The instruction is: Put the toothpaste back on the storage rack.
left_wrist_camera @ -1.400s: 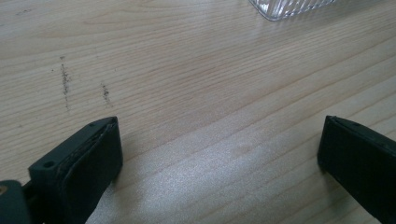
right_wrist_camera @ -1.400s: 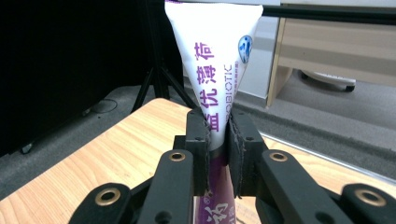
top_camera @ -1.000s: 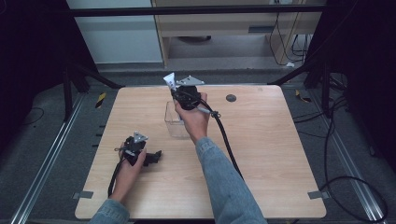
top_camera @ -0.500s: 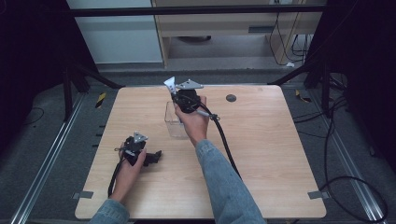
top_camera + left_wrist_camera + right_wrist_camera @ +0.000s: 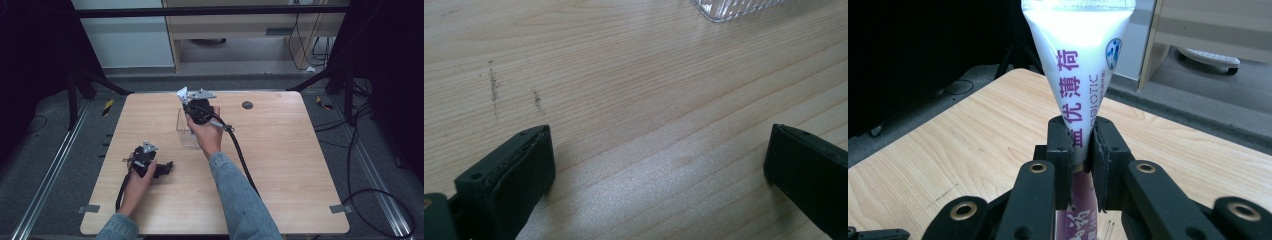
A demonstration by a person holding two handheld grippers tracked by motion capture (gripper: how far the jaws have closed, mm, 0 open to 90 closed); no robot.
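The white tube with purple lettering is clamped between my right gripper's jaws, held up above the clear container near the table's far edge. Against the earlier high views almost nothing has shifted, so I judge I'm paused before lowering it in. My left gripper rests on the wood, jaws wide apart and empty

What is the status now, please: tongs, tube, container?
Right tongs shut on white tube, above clear container. Left tongs open, empty, low over table. Nothing in the way.
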